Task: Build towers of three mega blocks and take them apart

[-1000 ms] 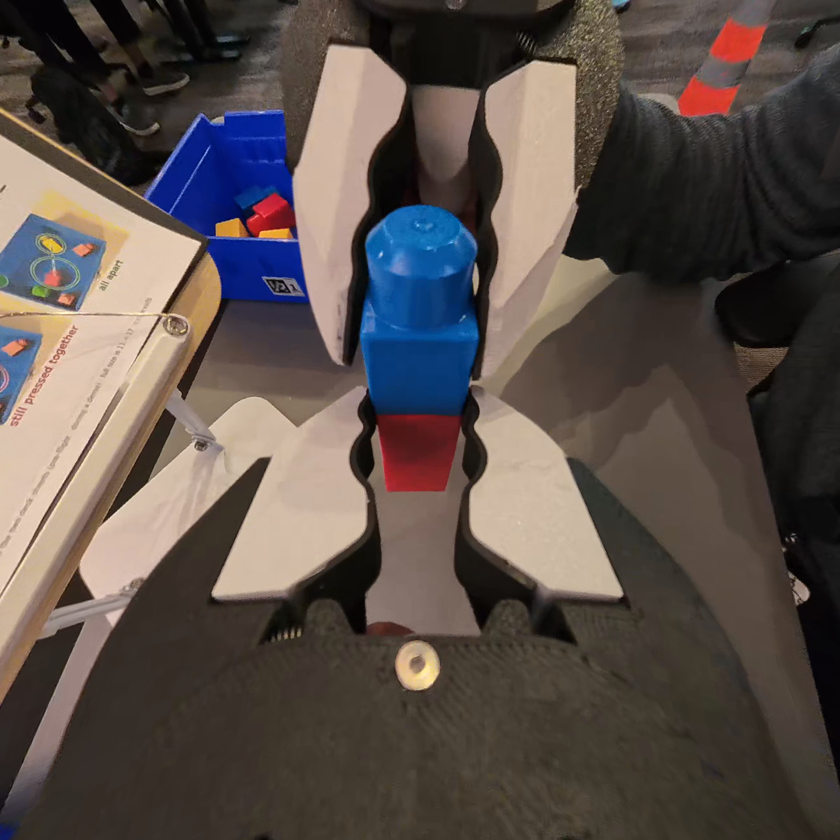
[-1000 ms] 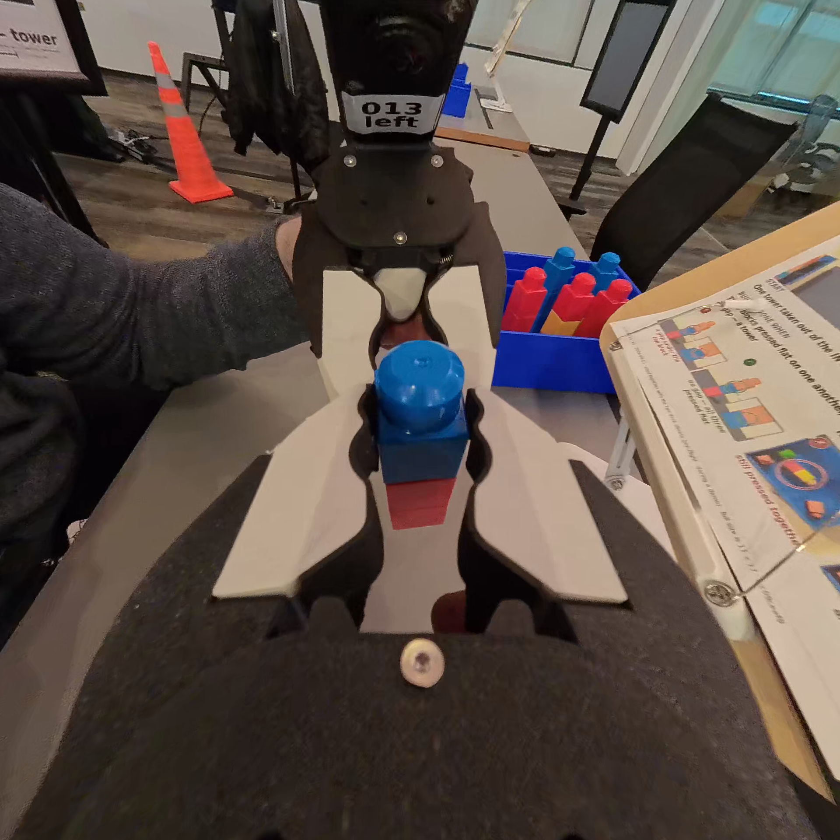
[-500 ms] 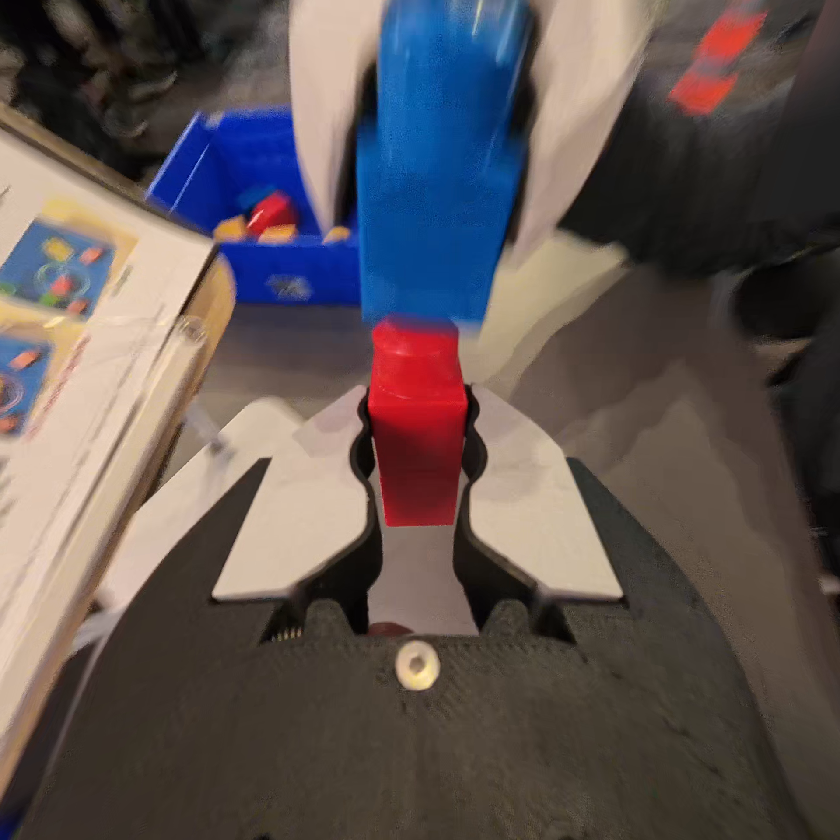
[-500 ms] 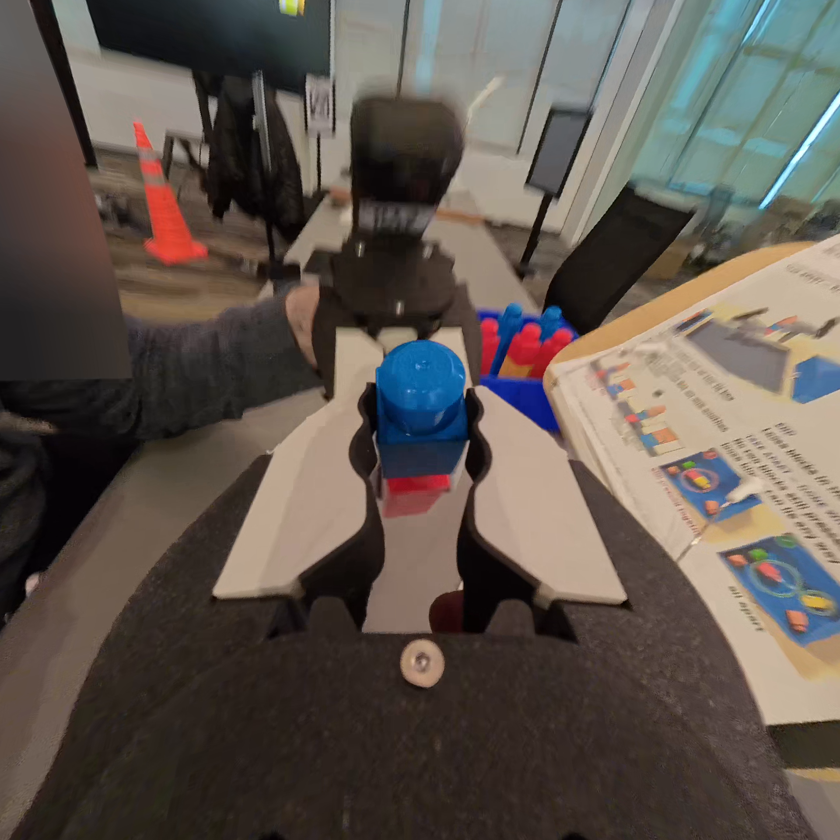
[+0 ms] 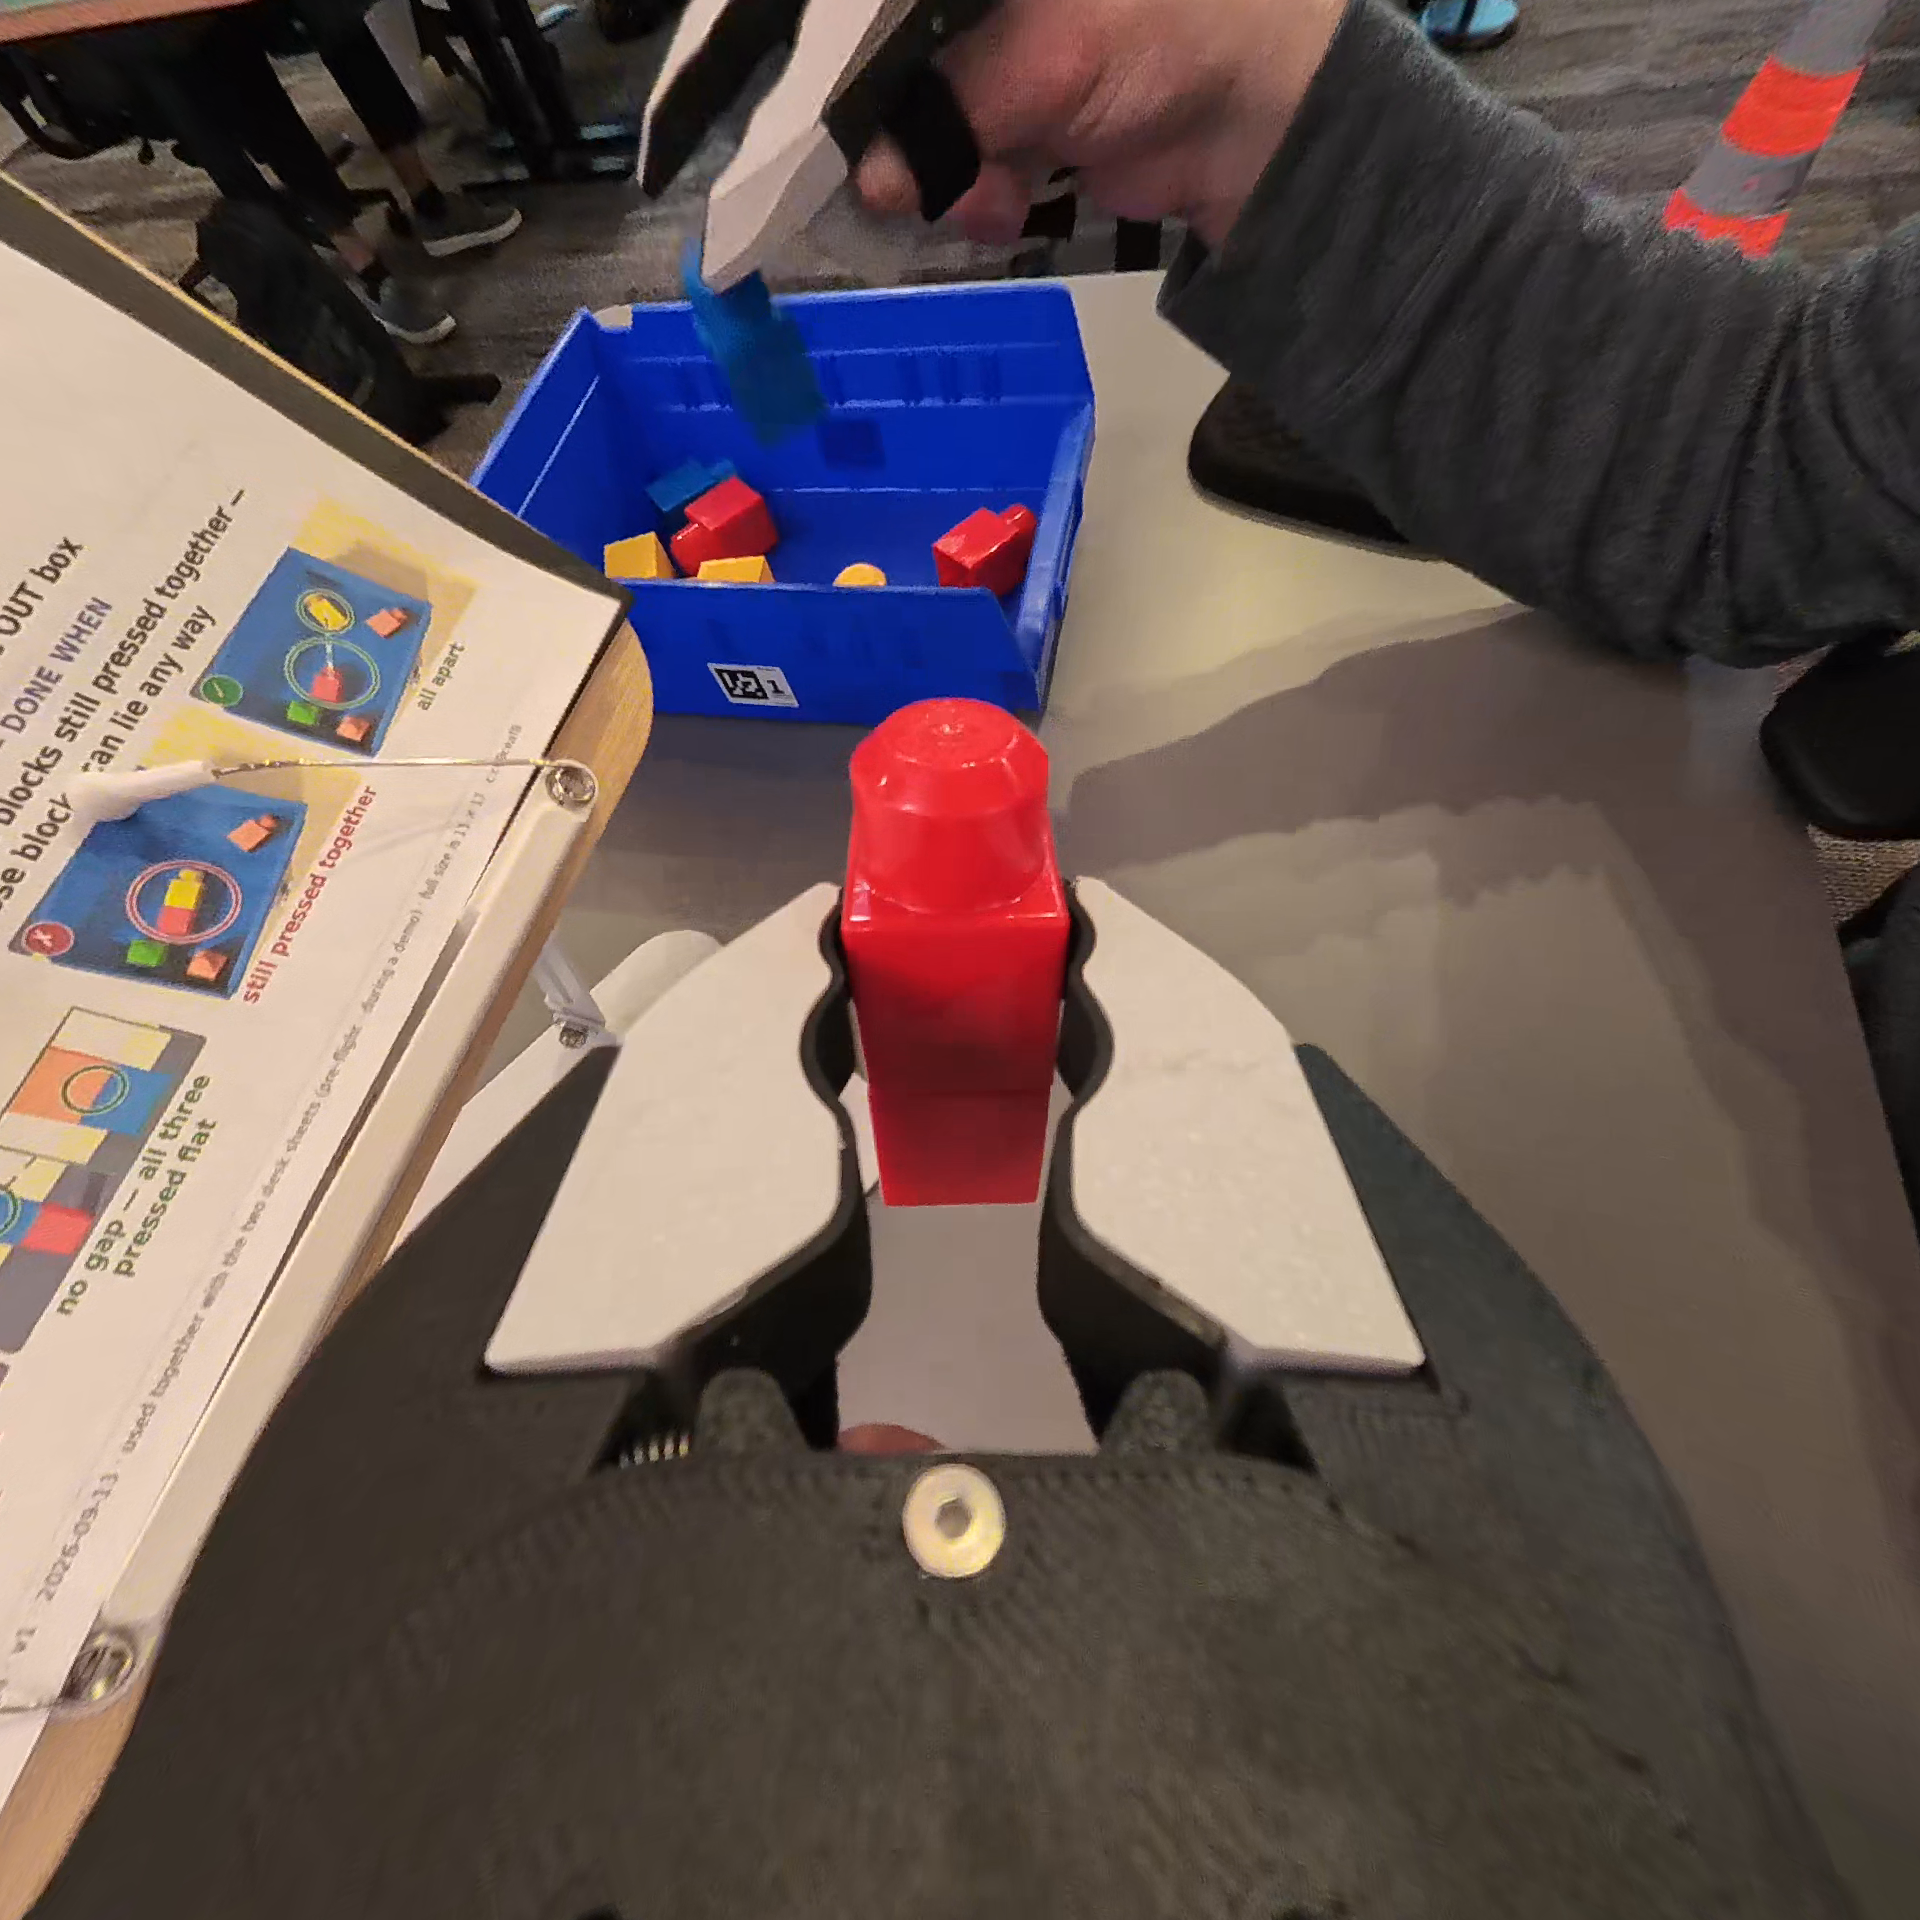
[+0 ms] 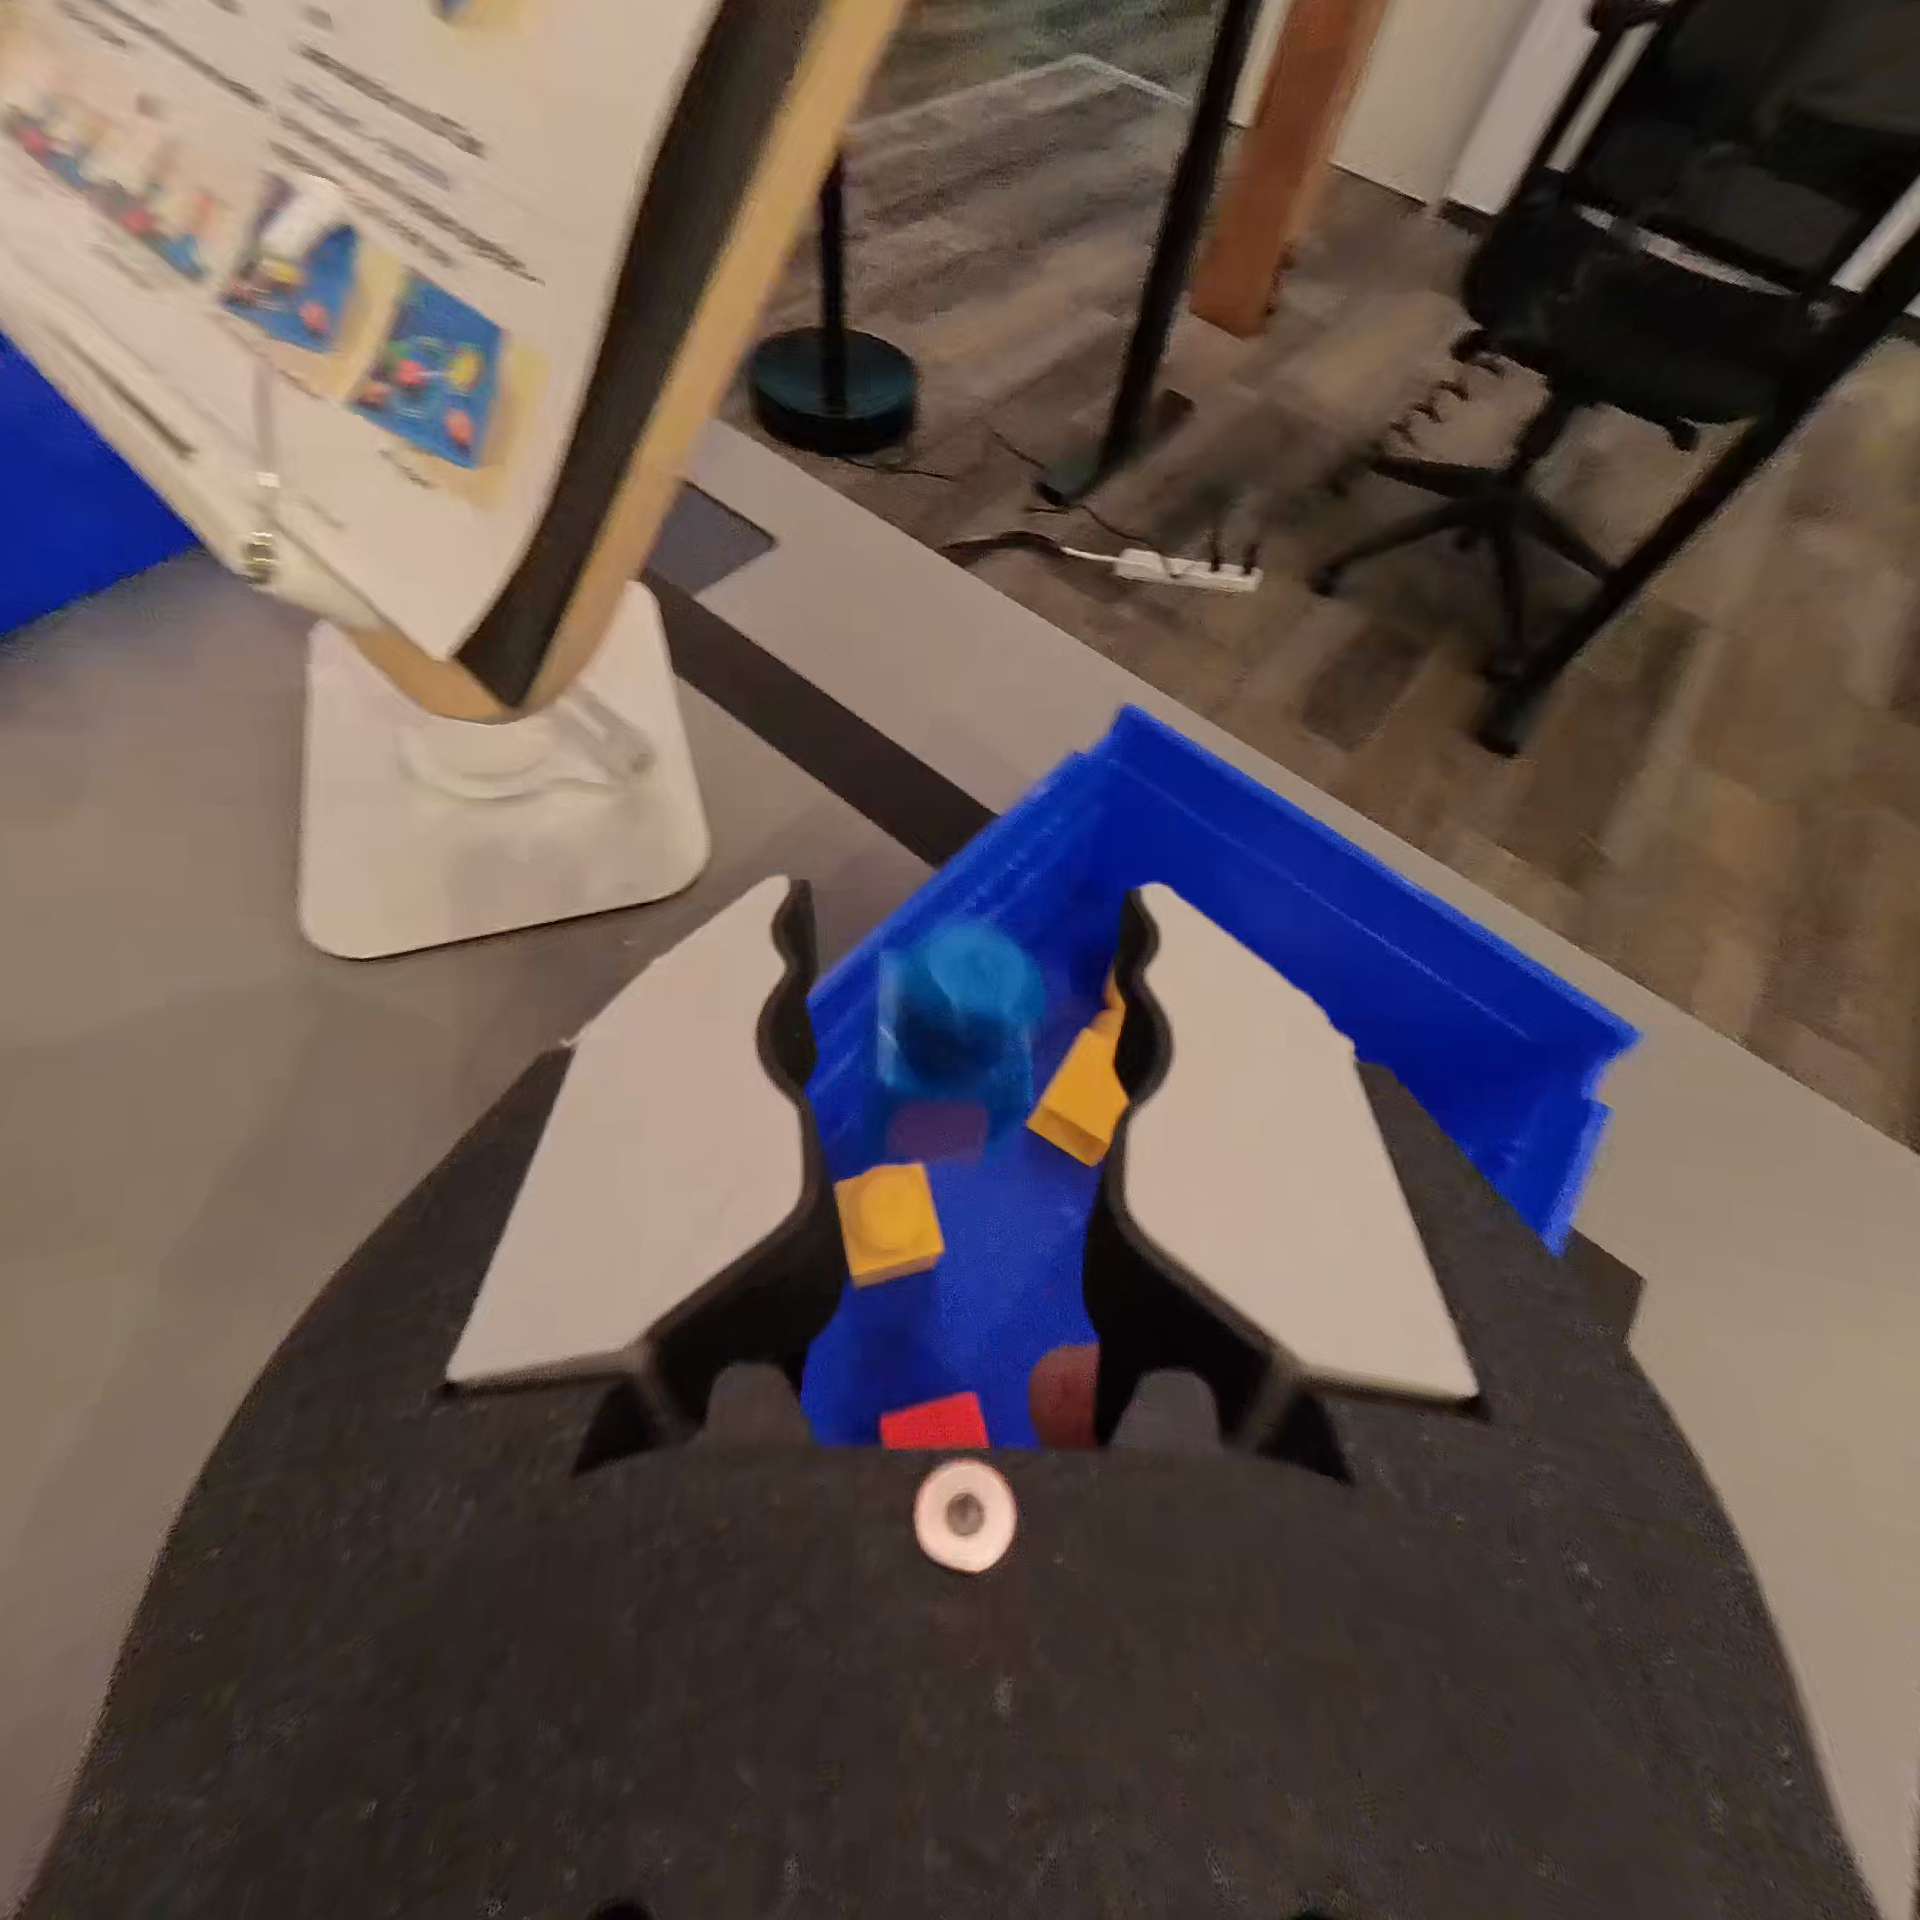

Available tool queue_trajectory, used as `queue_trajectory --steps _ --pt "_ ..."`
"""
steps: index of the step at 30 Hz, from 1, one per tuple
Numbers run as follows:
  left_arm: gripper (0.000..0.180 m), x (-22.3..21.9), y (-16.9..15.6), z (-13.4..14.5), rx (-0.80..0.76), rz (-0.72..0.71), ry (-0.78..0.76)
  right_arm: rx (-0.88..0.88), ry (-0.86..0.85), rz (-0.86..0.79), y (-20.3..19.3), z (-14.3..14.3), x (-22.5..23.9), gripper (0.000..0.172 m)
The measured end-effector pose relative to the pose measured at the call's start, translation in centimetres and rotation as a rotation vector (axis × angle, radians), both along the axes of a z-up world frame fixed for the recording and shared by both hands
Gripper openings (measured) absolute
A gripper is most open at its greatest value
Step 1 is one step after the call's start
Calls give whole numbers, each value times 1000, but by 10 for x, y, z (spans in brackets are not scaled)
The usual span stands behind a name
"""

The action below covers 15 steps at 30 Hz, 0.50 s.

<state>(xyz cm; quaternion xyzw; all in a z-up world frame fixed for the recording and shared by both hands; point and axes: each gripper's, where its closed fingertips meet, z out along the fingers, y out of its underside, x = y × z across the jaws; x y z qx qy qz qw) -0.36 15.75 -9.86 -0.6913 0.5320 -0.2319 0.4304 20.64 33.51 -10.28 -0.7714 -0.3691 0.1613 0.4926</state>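
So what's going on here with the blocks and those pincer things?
A person is taking a block tower apart with a hand-held gripper in each hand. The left gripper has its fingers pressed on the sides of a stack of red blocks, held upright above the grey table. The right gripper is over the blue bin with its fingers apart, and a blue block is dropping in among the loose red and yellow blocks already there.

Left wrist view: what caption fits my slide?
Left gripper clamps red blocks; a blue block drops toward the blue bin.
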Motion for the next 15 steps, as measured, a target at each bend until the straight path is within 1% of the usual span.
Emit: queue_trajectory --steps 2,3,4,6,7,9,11,12,14,15 --pt "36 4 1 1 -4 -1 -13 68 46 54 -13 23 -11 55" --pt "36 6 1 1 -3 -1 -19 111 76 107 -25 37 -25 53" --pt "36 8 1 1 -8 -2 -20 138 71 148 -37 46 -38 53" --pt "36 12 3 -1 -13 0 -21 168 -2 256 -65 49 -68 54" --pt "36 15 2 0 -14 -8 -29 182 11 363 -86 52 -91 51" --pt "36 23 0 1 -10 -23 -44 168 97 596 -133 58 -136 46" --pt "36 29 -5 2 5 -40 -41 129 124 759 -168 52 -170 49" --pt "36 31 -7 3 8 -42 -38 116 125 813 -179 47 -181 50" --pt "36 36 -11 4 10 -60 -38 86 140 873 -191 40 -194 48" --pt "36 37 -13 5 14 -66 -42 70 159 897 -195 39 -197 39"
